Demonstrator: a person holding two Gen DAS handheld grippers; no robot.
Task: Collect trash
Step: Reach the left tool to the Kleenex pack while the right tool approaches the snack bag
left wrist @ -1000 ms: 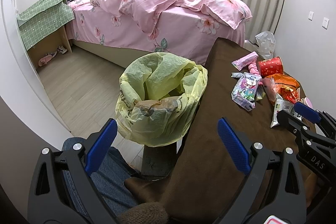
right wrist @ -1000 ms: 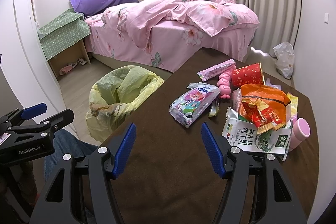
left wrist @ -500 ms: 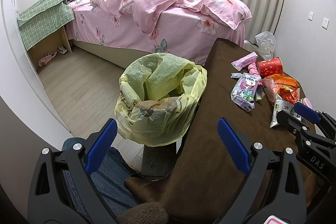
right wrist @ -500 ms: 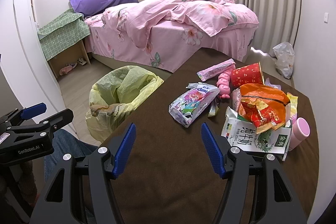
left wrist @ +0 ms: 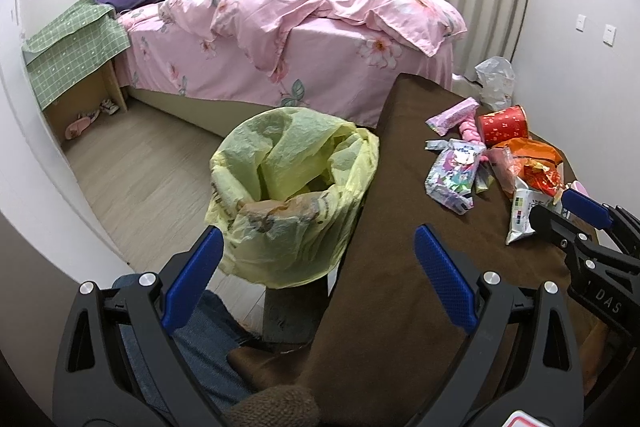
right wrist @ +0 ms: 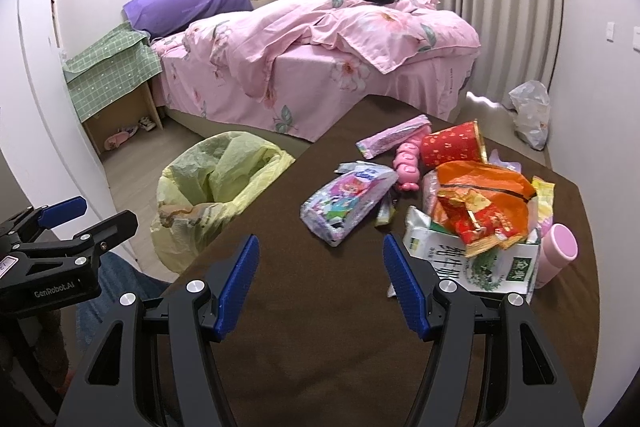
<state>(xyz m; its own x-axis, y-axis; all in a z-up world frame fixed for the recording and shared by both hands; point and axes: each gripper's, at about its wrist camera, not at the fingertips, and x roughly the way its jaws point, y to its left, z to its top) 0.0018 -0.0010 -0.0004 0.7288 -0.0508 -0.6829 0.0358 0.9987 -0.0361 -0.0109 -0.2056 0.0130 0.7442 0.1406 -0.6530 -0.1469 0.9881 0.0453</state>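
A heap of trash lies on the brown table (right wrist: 304,327): a colourful cartoon wrapper (right wrist: 346,201), a pink wrapper (right wrist: 394,137), a red paper cup (right wrist: 452,145), an orange snack bag (right wrist: 482,193), a white-green carton (right wrist: 468,263) and a pink cup (right wrist: 558,251). A bin lined with a yellow bag (left wrist: 292,195) stands by the table's left edge; it also shows in the right wrist view (right wrist: 216,191). My left gripper (left wrist: 316,259) is open and empty, near the bin. My right gripper (right wrist: 320,269) is open and empty, over the table before the heap.
A bed with pink bedding (right wrist: 320,55) stands behind the table. A nightstand under a green cloth (left wrist: 76,55) is at the left wall. A white plastic bag (right wrist: 530,113) lies on the floor by the curtain. The person's knee in jeans (left wrist: 200,343) is below the left gripper.
The right gripper has edged slightly forward toward the heap. The left gripper has barely moved.
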